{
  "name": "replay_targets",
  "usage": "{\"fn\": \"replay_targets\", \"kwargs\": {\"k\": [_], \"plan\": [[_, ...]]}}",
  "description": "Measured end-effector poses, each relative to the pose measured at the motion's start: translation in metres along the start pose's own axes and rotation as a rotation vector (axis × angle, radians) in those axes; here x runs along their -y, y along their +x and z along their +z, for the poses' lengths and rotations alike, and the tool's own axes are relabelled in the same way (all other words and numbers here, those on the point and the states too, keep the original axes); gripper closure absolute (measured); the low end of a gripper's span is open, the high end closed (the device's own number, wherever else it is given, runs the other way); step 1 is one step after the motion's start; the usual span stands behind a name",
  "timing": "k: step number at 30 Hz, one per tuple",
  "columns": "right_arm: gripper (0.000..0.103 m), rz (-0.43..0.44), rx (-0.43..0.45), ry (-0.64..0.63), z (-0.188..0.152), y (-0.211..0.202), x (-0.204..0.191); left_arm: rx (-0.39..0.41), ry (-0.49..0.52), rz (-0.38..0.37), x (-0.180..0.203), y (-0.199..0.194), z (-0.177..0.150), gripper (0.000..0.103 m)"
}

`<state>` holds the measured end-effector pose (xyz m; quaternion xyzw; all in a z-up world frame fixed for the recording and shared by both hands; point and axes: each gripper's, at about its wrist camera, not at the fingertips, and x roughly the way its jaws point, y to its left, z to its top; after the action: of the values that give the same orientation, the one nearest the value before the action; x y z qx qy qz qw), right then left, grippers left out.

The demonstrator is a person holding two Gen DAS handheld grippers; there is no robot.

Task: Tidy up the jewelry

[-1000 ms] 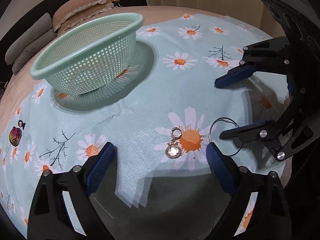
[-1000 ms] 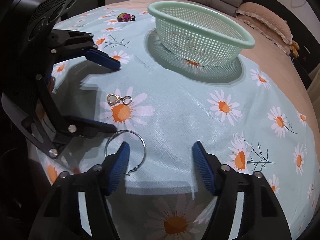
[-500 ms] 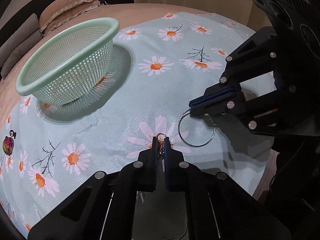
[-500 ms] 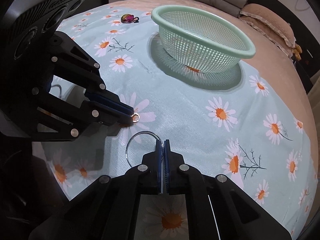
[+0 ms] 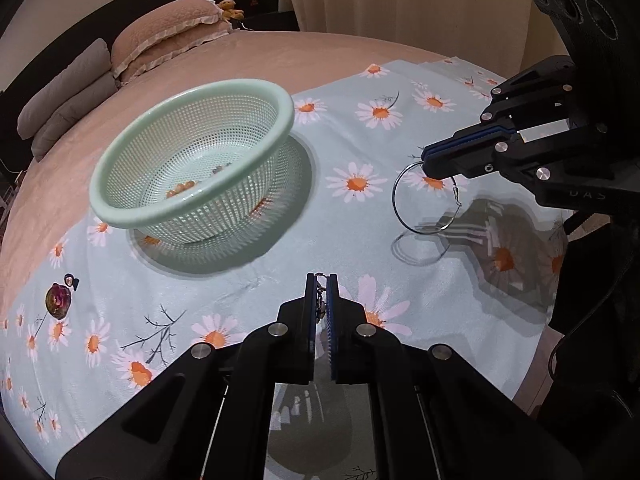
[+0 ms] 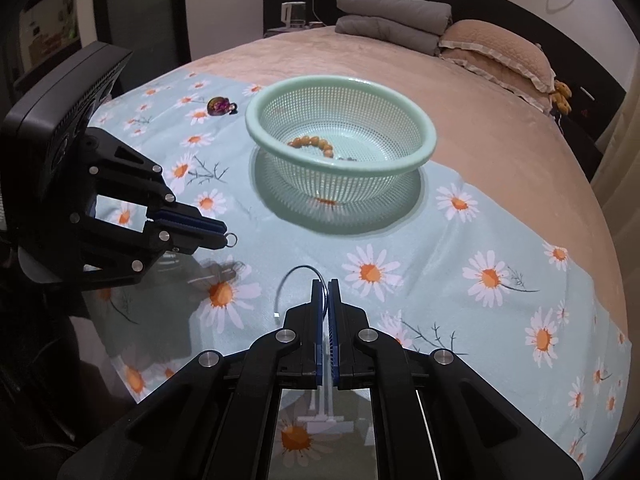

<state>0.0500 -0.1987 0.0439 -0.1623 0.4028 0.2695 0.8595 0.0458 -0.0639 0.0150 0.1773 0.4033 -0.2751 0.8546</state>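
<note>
left tool (image 5: 321, 280): jaws closed on a small gold charm (image 5: 320, 300), only its ring showing past the tips, held above the daisy-print cloth (image 5: 360, 152).
right tool (image 6: 327, 286): jaws closed on a large thin silver hoop (image 5: 424, 200), which hangs clear of the cloth with its shadow beneath.
green mesh basket (image 5: 192, 160): upright on the cloth, beyond both tools; contains a strand of amber beads (image 6: 312, 143).
dark round brooch (image 5: 59, 300): lies on the cloth, well apart from the basket, at the cloth's edge.
bed (image 6: 500, 140): carries cloth, pillows (image 6: 496, 52) and folded grey blankets (image 6: 392, 20).
</note>
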Motion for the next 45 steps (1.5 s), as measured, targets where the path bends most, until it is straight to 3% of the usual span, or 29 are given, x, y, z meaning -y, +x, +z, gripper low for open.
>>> {"fn": "replay_targets", "kwargs": {"k": [11, 16, 18, 19, 20, 22, 28, 30, 31, 33, 36, 39, 45], "plan": [[0.1, 0.027, 0.088, -0.011, 0.033, -0.018, -0.002, 0.078, -0.157, 0.083, -0.045, -0.029, 0.026, 0.098], [0.097, 0.058, 0.067, 0.007, 0.03, -0.004, 0.003, 0.095, -0.194, 0.103, -0.059, -0.037, 0.031, 0.098], [0.093, 0.029, 0.024, 0.013, 0.025, 0.01, 0.006, 0.1, -0.208, 0.112, -0.064, -0.039, 0.031, 0.098], [0.078, 0.009, 0.004, 0.017, 0.022, 0.018, 0.008, 0.1, -0.215, 0.113, -0.067, -0.039, 0.031, 0.098], [0.049, -0.011, -0.019, 0.026, 0.017, 0.026, 0.011, 0.099, -0.222, 0.118, -0.069, -0.039, 0.031, 0.098], [0.031, -0.043, -0.051, 0.022, 0.007, 0.042, 0.013, 0.098, -0.237, 0.117, -0.074, -0.039, 0.033, 0.098], [0.031, -0.06, -0.17, 0.028, -0.016, 0.077, 0.02, 0.109, -0.25, 0.11, -0.078, -0.039, 0.04, 0.098], [0.035, -0.022, -0.174, 0.07, -0.02, 0.082, 0.026, 0.117, -0.249, 0.107, -0.077, -0.04, 0.042, 0.098], [0.039, -0.006, -0.177, 0.085, -0.02, 0.082, 0.029, 0.118, -0.251, 0.106, -0.077, -0.041, 0.043, 0.098], [0.062, 0.01, -0.179, 0.101, -0.018, 0.081, 0.03, 0.12, -0.251, 0.104, -0.077, -0.04, 0.044, 0.098], [0.062, 0.014, -0.187, 0.078, -0.014, 0.08, 0.025, 0.118, -0.257, 0.107, -0.078, -0.039, 0.044, 0.098], [0.062, 0.017, -0.165, 0.064, -0.005, 0.074, 0.02, 0.116, -0.271, 0.105, -0.083, -0.038, 0.044, 0.098], [0.062, 0.036, -0.035, 0.108, 0.021, 0.038, 0.031, 0.139, -0.309, 0.109, -0.092, -0.038, 0.05, 0.098]]}}
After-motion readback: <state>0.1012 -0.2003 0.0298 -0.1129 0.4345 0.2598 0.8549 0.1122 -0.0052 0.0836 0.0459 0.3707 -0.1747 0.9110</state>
